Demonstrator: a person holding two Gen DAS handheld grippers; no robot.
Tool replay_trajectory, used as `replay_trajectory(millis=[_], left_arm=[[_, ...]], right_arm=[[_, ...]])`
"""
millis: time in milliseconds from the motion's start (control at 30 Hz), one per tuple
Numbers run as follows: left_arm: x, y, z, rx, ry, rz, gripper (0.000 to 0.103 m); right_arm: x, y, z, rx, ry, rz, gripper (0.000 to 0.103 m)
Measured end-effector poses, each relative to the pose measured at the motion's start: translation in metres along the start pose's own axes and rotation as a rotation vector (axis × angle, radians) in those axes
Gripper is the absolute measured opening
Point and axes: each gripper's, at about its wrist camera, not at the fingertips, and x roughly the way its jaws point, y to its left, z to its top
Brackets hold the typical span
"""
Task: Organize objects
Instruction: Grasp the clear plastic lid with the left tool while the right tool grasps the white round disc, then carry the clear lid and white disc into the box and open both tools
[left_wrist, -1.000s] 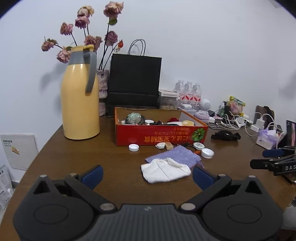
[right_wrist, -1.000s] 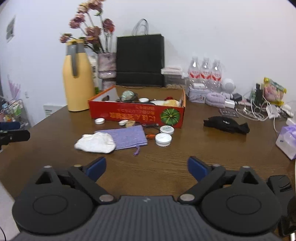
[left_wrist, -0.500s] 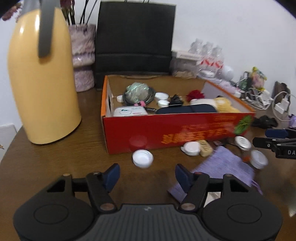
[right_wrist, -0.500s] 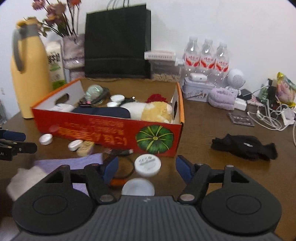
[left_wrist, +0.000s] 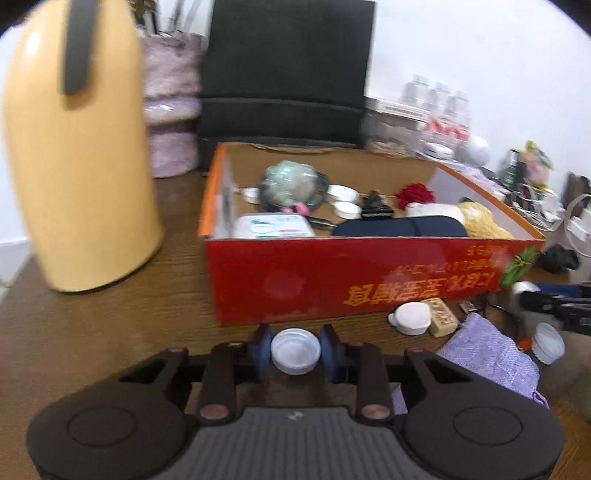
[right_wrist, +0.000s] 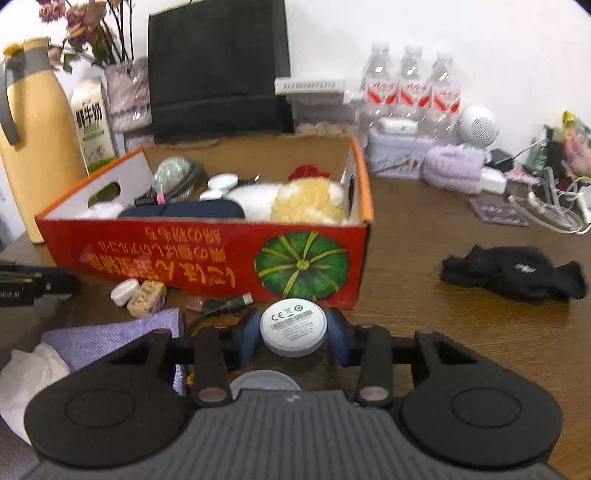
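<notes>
A red cardboard box (left_wrist: 332, 280) with several small items inside stands mid-table, and is also seen in the right wrist view (right_wrist: 184, 258). Just in front of it lies a white bottle cap (left_wrist: 295, 347), open side up. My left gripper (left_wrist: 294, 350) is closing its jaws on this cap, and the blue pads touch its two sides. In the right wrist view a white round disc (right_wrist: 293, 326) with printed marks sits between the blue pads of my right gripper (right_wrist: 293, 335). Those jaws are closing too, with both pads against the disc's rim.
A yellow jug (left_wrist: 74, 166) stands left of the box and a black paper bag (left_wrist: 284, 66) behind it. A purple pouch (left_wrist: 491, 350), white cloth (right_wrist: 26, 373), another cap (left_wrist: 410, 318) and a tan block (left_wrist: 441, 321) lie in front. Black glove (right_wrist: 517, 273), water bottles (right_wrist: 410, 88) and cables (right_wrist: 554, 210) are to the right.
Both grippers have come forward and down to the box's front wall. Their jaws have narrowed from wide open, the left around the white cap and the right around the white disc.
</notes>
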Motion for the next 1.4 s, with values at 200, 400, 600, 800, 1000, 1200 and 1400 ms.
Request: replay_trajectory(millis=[200, 400, 600, 800, 1000, 1200, 1400], left_arm=[[-0.092, -0.018, -0.028, -0.060, -0.122, -0.011, 0.027], [-0.185, -0.044, -0.059, -0.075, -0.209, -0.085, 0.027], [-0.251, -0.063, -0.087, -0.026, -0.249, -0.130, 0.027], [-0.276, -0.073, -0.104, -0.047, -0.244, -0.137, 0.027], [-0.289, -0.071, -0.107, -0.046, -0.267, -0.128, 0.027], [-0.268, -0.066, -0.097, -0.054, -0.238, -0.142, 0.027], [-0.223, -0.056, -0.032, 0.032, -0.289, -0.162, 0.027]], right_arm=[[-0.091, 0.006, -0.023, 0.042, -0.095, 0.059, 0.040], [-0.165, 0.022, -0.069, -0.020, -0.090, 0.068, 0.040], [-0.231, 0.028, -0.100, -0.044, -0.089, 0.104, 0.041], [-0.260, 0.040, -0.110, -0.071, -0.125, 0.090, 0.041], [-0.270, 0.047, -0.110, -0.089, -0.155, 0.109, 0.041], [-0.257, 0.044, -0.099, -0.074, -0.154, 0.119, 0.041], [-0.224, 0.010, -0.045, 0.081, -0.235, 0.225, 0.041]])
